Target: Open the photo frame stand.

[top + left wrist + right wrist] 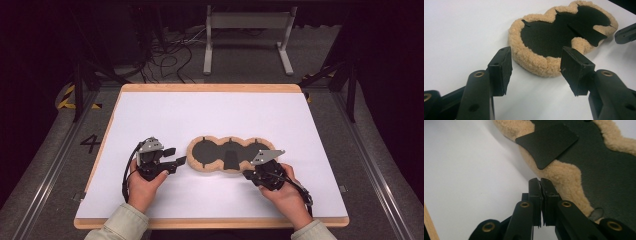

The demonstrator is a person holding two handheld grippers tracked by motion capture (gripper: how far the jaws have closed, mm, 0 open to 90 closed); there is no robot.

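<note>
Fleecy pad (231, 154) between both grippers

Fleece pad (231, 154): tan, curly-pile border around a flat black centre, with a black flap (587, 33) across it. Table (210, 120): plain white top with a light wooden edge. Left gripper (173, 161) and right gripper (540, 182): black jaws, brass-coloured rivets, grey top plates.

White-topped table (210, 110) with a wood edge on grey floor (45, 150), dark surroundings, grey metal stand (248, 35) behind, tangled cables (167, 57), yellow-black hazard tape (67, 97), painted "4" (90, 143).
</note>
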